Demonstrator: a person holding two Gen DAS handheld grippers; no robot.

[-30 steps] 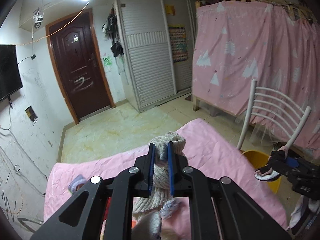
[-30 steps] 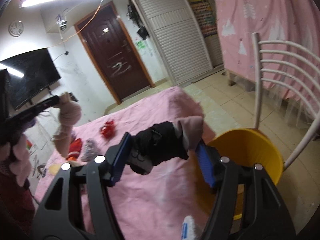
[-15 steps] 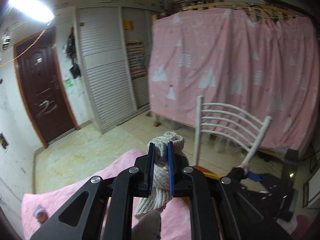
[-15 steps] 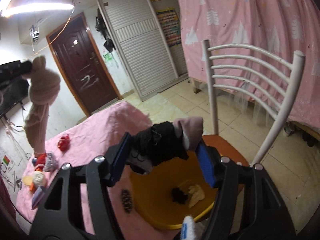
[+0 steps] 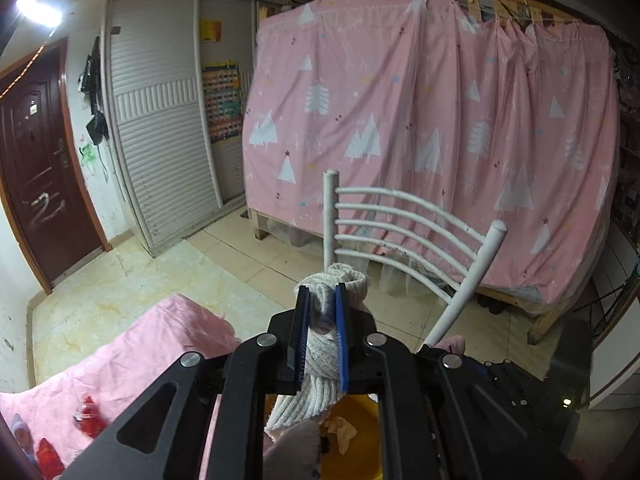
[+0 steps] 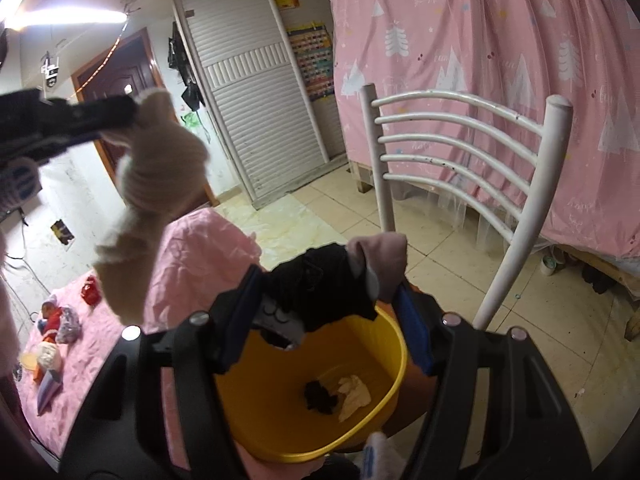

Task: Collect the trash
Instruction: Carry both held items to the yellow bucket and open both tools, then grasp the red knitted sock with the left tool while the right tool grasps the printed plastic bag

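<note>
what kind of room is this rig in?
Likely a lived-in bedroom or dorm room: a wooden-framed bed behind a pink curtain, a louvered wardrobe and a dark entry door. A white chair holds the yellow bin beside a pink-covered table.

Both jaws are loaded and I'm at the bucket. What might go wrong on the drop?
1. The cream sock in the left gripper hangs over the pink tablecloth, beside the yellow bucket; released there, it likely misses.
2. The black-and-pink bundle in the right gripper sits above the near rim and may snag.
</note>
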